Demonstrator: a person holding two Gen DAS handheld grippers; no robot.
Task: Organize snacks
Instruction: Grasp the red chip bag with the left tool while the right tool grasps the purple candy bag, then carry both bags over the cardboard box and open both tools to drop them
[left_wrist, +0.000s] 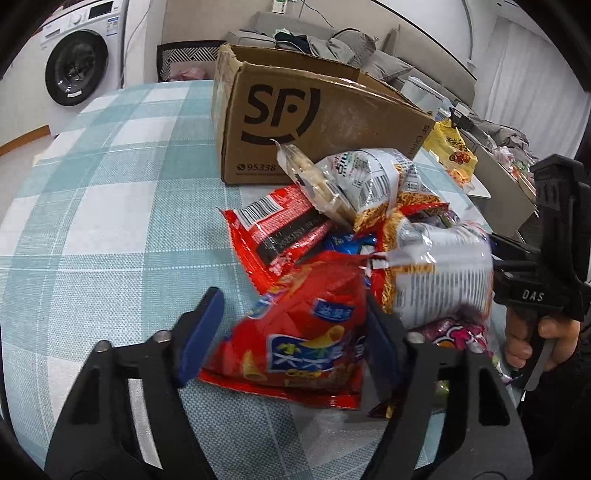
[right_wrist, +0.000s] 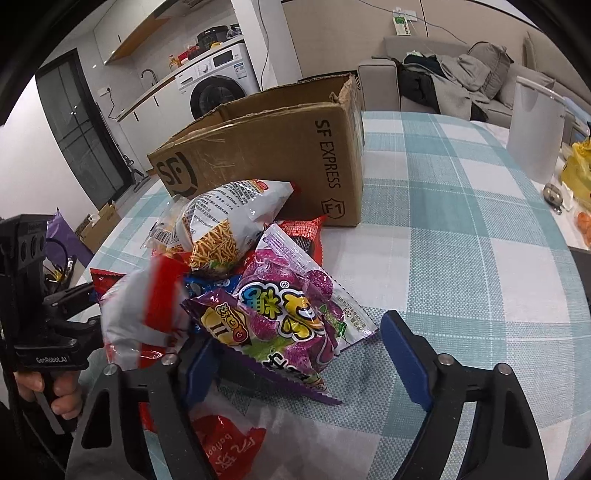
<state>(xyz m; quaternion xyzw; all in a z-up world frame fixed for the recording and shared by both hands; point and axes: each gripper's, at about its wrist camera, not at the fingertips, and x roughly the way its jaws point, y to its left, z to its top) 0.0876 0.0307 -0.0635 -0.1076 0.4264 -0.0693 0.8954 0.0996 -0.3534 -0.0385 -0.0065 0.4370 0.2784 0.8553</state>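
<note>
- Left wrist view: your left gripper (left_wrist: 291, 343) points steeply down at the snack pile, which lies just in front of the cardboard box (left_wrist: 314, 122), on the side nearest you. That puts the box within easy reach as the likely place to stow things.
- The red chip bag (left_wrist: 295, 332) sits between the left gripper's blue pads. The right-hand pad seems to touch the bag's edge, the left-hand one stands off it, so you are about half open and straddling the bag, not yet gripping it.
- The bag's near corner rests on the checked tablecloth (left_wrist: 92, 206), and its far end leans on the pile toward the box.
- Right wrist view: your right gripper (right_wrist: 295, 354) tilts down likewise, on the other flank of the pile from the left.
- The purple candy bag (right_wrist: 291, 325) lies between its pads, at the near edge of the pile from the box. The left pad is tucked behind the bag, so contact there is hard to judge; the right pad is clear of it. The jaws are fairly wide and hold nothing.
- Your left hand (right_wrist: 55, 391) grips its handle at the left edge of this view.
</note>
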